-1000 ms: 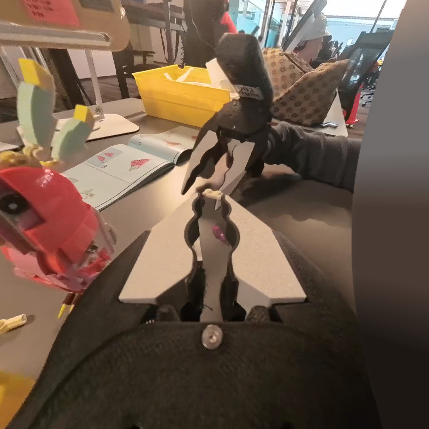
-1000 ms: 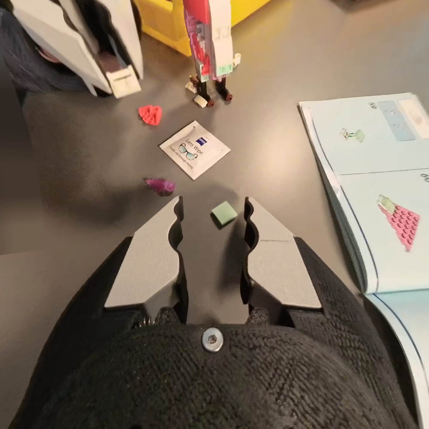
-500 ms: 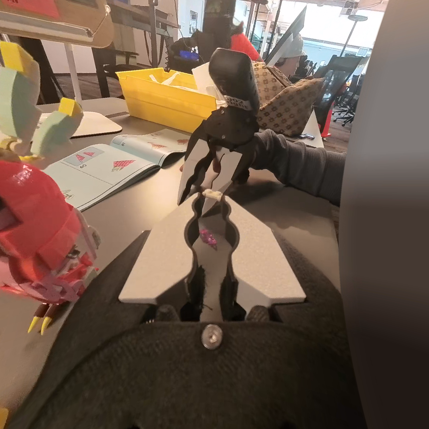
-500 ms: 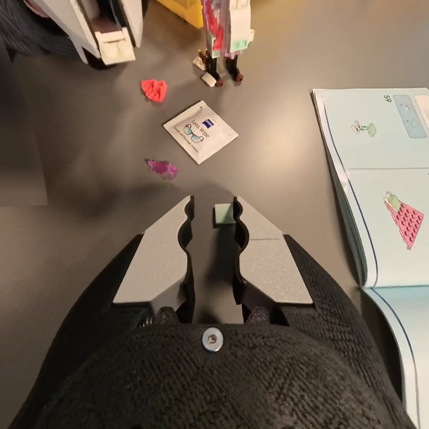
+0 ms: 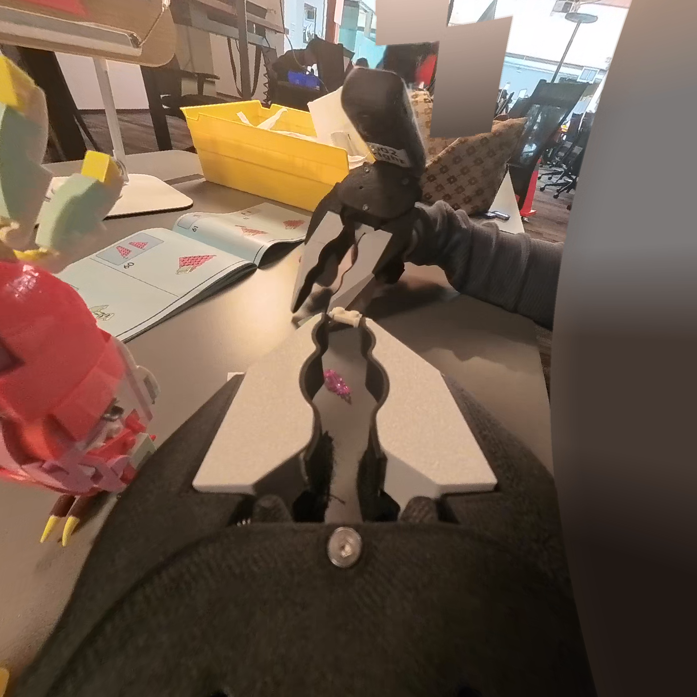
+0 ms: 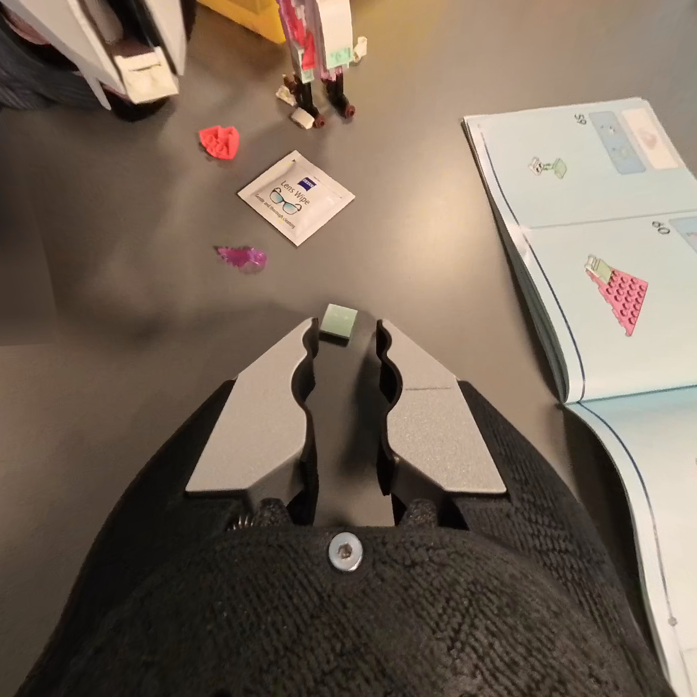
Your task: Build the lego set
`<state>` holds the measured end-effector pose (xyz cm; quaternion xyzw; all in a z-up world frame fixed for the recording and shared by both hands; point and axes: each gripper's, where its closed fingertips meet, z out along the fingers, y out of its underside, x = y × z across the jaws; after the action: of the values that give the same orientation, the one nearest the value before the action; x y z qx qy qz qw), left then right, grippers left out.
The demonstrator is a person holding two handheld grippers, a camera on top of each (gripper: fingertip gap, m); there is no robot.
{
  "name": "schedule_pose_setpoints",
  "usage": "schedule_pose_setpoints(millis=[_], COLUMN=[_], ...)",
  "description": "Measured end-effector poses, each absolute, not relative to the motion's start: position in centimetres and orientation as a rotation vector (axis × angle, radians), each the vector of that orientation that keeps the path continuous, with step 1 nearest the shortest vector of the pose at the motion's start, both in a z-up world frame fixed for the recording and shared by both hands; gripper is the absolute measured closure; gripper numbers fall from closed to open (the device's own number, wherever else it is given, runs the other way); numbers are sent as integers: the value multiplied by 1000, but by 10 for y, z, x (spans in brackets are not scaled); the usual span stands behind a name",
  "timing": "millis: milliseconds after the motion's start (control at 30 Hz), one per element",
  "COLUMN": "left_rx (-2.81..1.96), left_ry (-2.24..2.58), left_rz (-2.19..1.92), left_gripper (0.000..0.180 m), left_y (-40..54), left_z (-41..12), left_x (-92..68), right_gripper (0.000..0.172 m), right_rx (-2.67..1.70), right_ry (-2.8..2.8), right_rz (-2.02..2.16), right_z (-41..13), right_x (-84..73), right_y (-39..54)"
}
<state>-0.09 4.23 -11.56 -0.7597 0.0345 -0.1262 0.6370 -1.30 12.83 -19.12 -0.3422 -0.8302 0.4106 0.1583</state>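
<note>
My left gripper (image 5: pixel 342 320) is shut on a small cream brick (image 5: pixel 344 316), held above the dark table. The right wrist view shows the same gripper (image 6: pixel 147 75) at the top left with the cream brick (image 6: pixel 145 79) in it. My right gripper (image 6: pixel 345 321) is partly open and low over the table (image 6: pixel 415 188). A pale green tile (image 6: pixel 337 323) lies flat between its fingertips, close to the left finger, with a clear gap to the right finger. The pads do not press on it. In the left wrist view the right gripper (image 5: pixel 317 301) points down at the table.
A red and pink brick model (image 5: pixel 56 377) stands at the left; it also shows in the right wrist view (image 6: pixel 320 45). A magenta piece (image 6: pixel 241 258), a red piece (image 6: pixel 220 141) and a white sachet (image 6: pixel 296 196) lie ahead. An open booklet (image 6: pixel 603 264) lies right. A yellow bin (image 5: pixel 264 151) stands behind.
My right jaws have narrowed around the green tile, which stays on the table and now lies by the left finger instead of the right one. The left gripper keeps its cream brick.
</note>
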Motion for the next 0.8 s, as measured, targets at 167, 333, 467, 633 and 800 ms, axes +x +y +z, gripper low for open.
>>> schedule_pose_setpoints(millis=[167,333,467,633,800], left_rx=[-1740,-1749,-1745,-1743,-1733], left_ry=[86,93,85,75,84], left_rz=[-285,-286,-292,-329,-399], left_gripper=[166,166,166,166,166], left_y=[43,43,43,43,42], left_z=[-116,-118,-117,-117,-116], left_x=[0,1,0,1,7], right_gripper=[141,157,158,158,158], right_rx=[-1044,-1051,-863,-624,-630], right_ry=[-2381,-2356,-2256,-2189,-2240], right_rz=[1213,1165,1531,1645,1616], right_z=[-192,-192,-146,-108,-112], right_x=[-11,-15,-8,3,6], right_y=[126,126,83,46,41])
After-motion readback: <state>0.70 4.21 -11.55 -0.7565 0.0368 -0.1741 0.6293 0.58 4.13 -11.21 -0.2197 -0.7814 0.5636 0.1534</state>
